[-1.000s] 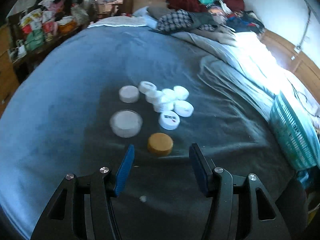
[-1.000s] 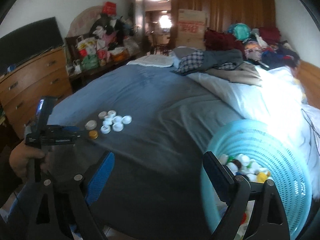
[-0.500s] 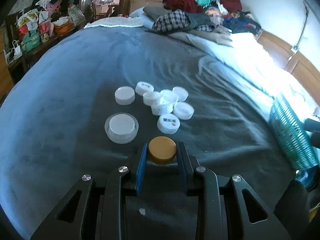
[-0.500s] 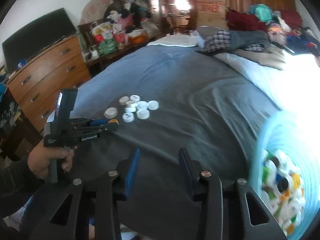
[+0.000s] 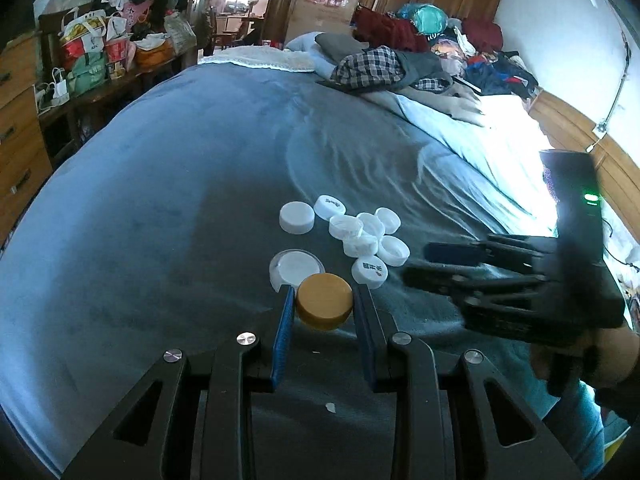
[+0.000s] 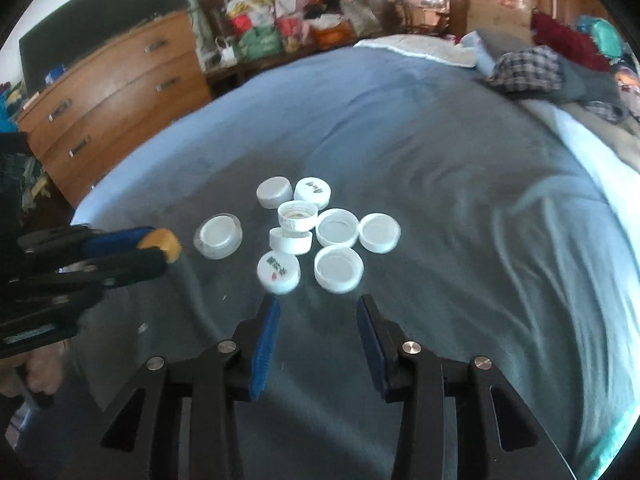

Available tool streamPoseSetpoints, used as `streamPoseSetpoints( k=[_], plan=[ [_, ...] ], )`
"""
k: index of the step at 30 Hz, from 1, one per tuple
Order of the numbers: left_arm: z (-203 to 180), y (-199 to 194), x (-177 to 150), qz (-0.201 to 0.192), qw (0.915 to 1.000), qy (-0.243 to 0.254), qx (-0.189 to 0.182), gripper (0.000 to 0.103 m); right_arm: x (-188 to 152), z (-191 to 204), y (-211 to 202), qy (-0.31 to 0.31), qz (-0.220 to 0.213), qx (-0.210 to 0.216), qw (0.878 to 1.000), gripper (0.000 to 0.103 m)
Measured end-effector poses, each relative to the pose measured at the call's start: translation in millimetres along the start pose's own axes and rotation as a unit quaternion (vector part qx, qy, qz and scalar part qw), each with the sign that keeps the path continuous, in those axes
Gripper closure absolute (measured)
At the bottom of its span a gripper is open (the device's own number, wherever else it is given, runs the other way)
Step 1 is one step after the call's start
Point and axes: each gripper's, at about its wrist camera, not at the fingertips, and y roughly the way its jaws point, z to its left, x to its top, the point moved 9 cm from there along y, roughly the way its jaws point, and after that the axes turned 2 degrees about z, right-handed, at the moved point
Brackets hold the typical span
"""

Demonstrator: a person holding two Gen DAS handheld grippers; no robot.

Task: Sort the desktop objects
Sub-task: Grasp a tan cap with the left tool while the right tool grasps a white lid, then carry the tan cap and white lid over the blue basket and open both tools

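The left tongs (image 5: 323, 312) are pinching the round amber-yellow plastic cap (image 5: 324, 300) between their blue pads, and the cap seems to be lifted a little off the grey-blue bed blanket (image 5: 160, 200). The right tongs (image 6: 318, 324) are standing partly spread with nothing between them, after closing in part, and they are pointing down at the cluster of white plastic bottle caps (image 6: 320, 232) just in front of their tips. Beside this cluster the clear round lid with a white inside (image 6: 218, 236) is lying near the amber cap. I judge that the sorting is only partly done: one cap is in the grip now, and about nine pieces are waiting on the bed. No container for the sorted caps is showing clearly in these views, so where the amber cap is going I cannot tell.
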Motion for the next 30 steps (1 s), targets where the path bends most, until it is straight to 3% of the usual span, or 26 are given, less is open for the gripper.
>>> streamPoseSetpoints(
  k=[8, 10, 14, 23, 30],
  plan=[
    [0, 6, -2, 0.01, 0.9999, -0.001, -0.006, 0.078, 16, -18, 29, 0.024, 0.01, -0.004, 1.0, 0.06],
    [-2, 5, -1, 0.01, 0.9999, -0.001, -0.008, 0.078, 12, -18, 31, 0.026, 0.021, -0.003, 0.999, 0.068],
    [-5, 1, -1, 0.009, 0.9999, -0.002, -0.009, 0.078, 3, -15, 22, 0.024, 0.02, -0.009, 0.999, 0.069],
    [-29, -25, 9, -0.013, 0.9996, 0.023, -0.003, 0.078, -10, -10, -75, 0.059, -0.046, -0.033, 0.997, 0.069],
    [-79, -46, 23, -0.038, 0.9969, 0.067, -0.016, 0.078, -30, -18, -158, 0.084, -0.097, -0.064, 0.99, 0.069]
  ],
)
